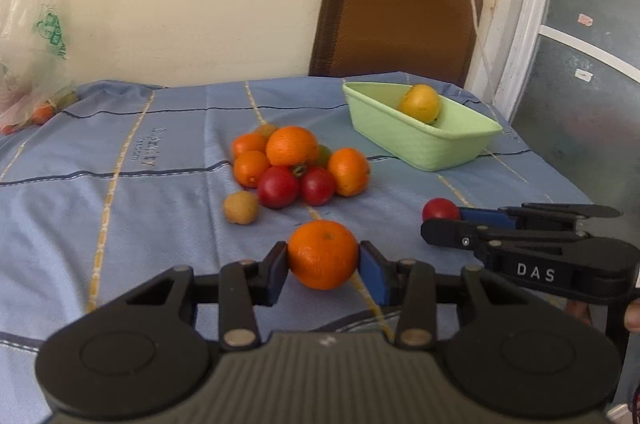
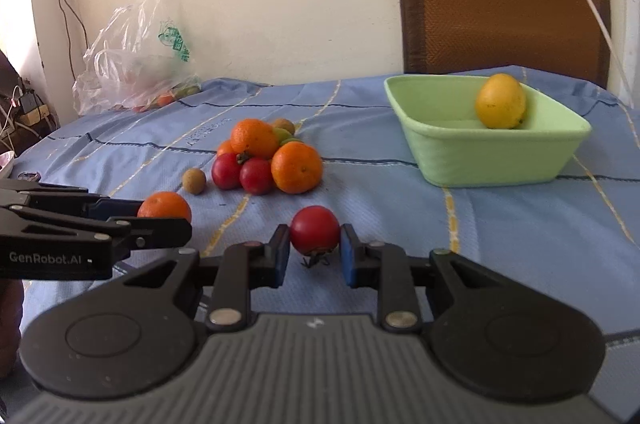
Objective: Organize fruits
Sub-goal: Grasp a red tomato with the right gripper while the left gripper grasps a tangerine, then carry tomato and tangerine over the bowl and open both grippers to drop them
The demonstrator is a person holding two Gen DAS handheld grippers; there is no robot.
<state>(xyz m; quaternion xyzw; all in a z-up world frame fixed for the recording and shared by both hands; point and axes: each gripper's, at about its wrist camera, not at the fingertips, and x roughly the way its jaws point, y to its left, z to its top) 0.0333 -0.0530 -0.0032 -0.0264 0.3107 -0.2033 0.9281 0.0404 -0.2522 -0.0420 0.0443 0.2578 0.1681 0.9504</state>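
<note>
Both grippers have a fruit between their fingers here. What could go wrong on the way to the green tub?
1. The left gripper pinches the round orange only at its sides; it could roll out.
2. The right gripper holds the tomato similarly; squeezing may bruise it.
3. Both heading to the green tub, beside the yellow fruit, they could collide.

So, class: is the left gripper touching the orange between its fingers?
Touching. The left wrist view shows both blue pads of the left gripper pressed against the orange's sides, no gap.
</note>
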